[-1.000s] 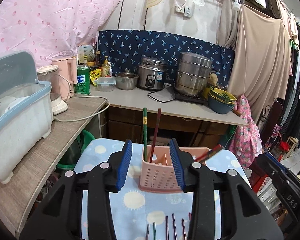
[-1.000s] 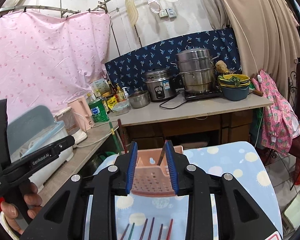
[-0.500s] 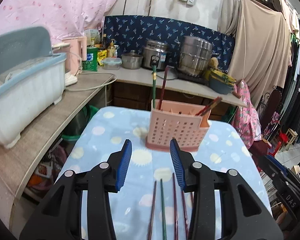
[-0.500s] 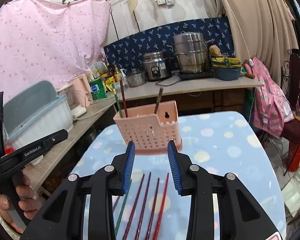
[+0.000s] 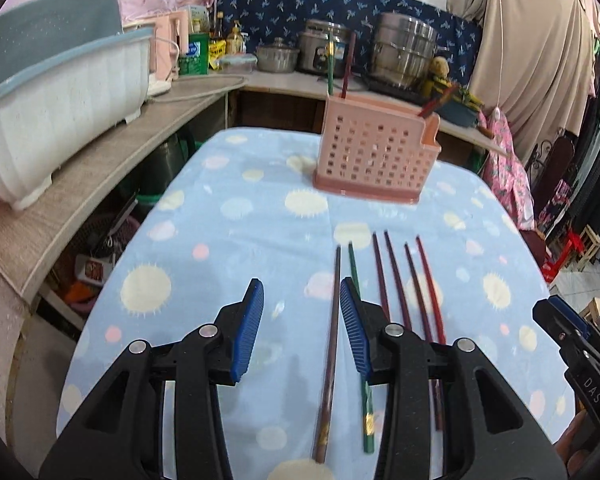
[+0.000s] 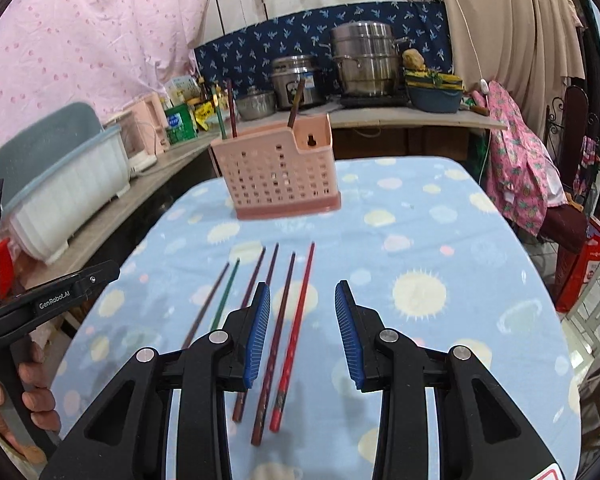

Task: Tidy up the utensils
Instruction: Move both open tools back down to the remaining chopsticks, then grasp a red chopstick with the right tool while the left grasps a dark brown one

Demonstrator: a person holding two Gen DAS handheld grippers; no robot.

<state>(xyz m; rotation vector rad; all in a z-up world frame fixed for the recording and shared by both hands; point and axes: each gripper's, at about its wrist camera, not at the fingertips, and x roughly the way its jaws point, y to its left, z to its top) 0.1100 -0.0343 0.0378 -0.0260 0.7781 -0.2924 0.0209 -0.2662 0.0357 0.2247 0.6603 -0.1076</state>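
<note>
Hovering gripper, left: the left gripper (image 5: 301, 330) is held above the tablecloth (image 5: 228, 248), on the near side of the pink utensil basket (image 5: 374, 160); its blue pads stand apart and nothing is pressed between them.
Left gripper contents: the dark brown chopstick (image 5: 331, 336) is seen in the gap between the jaws, lying flat on the cloth and untouched by either pad.
Right gripper: the right gripper (image 6: 302, 332) is likewise held over the cloth on the near side of the basket, jaws parted, having just been opening.
Right gripper contents: the red chopstick (image 6: 296, 332) and a maroon chopstick (image 6: 278, 328) are seen in the gap, both flat on the cloth, neither one clamped.
Loose chopsticks: six are laid side by side on the cloth, near the basket's front wall and pointing roughly toward it; the green chopstick (image 5: 358, 344) is placed just beside the dark brown one.
Basket: it is stood upright at the far end of the cloth, well apart from both grippers.
Basket contents: a few chopsticks are already stood in it, a green one and a dark red one at one end, others leaning at the opposite end.
Hand: fingers of the person's left hand (image 6: 20, 396) are wrapped round the left gripper's handle.
</note>
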